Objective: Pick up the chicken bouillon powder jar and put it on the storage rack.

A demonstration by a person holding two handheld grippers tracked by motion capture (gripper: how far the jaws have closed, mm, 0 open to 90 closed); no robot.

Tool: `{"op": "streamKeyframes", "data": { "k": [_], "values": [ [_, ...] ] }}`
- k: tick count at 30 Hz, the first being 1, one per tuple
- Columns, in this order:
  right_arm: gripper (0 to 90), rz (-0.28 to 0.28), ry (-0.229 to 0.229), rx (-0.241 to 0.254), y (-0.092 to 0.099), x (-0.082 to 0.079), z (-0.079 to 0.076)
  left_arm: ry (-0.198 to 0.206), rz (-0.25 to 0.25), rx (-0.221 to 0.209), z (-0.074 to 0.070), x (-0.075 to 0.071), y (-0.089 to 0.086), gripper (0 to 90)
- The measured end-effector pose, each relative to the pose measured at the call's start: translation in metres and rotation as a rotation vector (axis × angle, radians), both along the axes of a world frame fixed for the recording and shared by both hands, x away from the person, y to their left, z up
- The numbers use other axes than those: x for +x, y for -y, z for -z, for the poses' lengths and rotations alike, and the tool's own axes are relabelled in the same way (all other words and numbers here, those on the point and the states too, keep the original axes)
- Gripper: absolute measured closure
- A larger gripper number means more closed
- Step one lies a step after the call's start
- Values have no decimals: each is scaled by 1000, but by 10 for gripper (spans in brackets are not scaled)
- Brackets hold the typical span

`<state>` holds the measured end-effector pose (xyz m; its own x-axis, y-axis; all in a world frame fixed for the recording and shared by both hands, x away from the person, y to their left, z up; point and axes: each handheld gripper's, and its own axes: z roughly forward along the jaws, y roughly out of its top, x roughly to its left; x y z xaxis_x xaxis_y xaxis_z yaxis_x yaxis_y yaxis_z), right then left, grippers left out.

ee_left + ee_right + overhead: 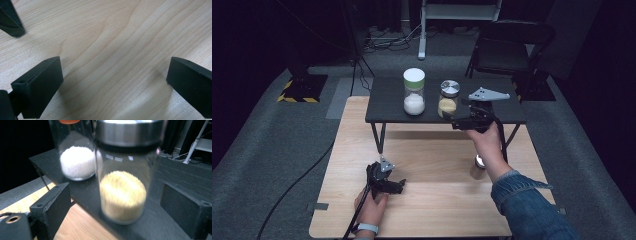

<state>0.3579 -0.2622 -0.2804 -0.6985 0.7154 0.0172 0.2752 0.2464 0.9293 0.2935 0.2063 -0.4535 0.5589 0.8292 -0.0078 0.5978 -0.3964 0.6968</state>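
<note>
Steel-lidded jar with the yellow grains is standing upright on the small black shelf, near its front edge, and your right gripper has it between the jaws, which stand apart with clear gaps on both sides, so nothing is pressing on the glass. By the look of it the jar is set down and free; what's left, I'd judge, is pulling the right hand straight back without nudging it.

Just beside it on the shelf is the taller white-lidded jar of white grains, close enough that a sideways swing could clip it. Down on the wooden table, a small metal-capped jar stands beneath your right forearm, so watch it when you lower the arm. It may well be next in line.

Your left gripper rests low over bare wood near the table's front, jaws wide apart, holding nothing.
</note>
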Motion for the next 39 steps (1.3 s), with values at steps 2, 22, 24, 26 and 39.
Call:
{"op": "streamKeyframes", "data": {
  "k": [2,22,24,26,39],
  "values": [
    [91,1,0,4,6,-5,2,0,0,0,0,0,0,5],
    [16,37,101,15,73,-73,35,1,-3,1,0,0,0,5],
    [12,45,102,17,80,-80,39,1,-3,1,0,0,0,5],
    [5,55,110,20,89,-88,45,0,-2,1,0,0,0,5],
    [0,101,118,41,135,-118,73,1,1,0,0,0,-1,5]
  ]
}}
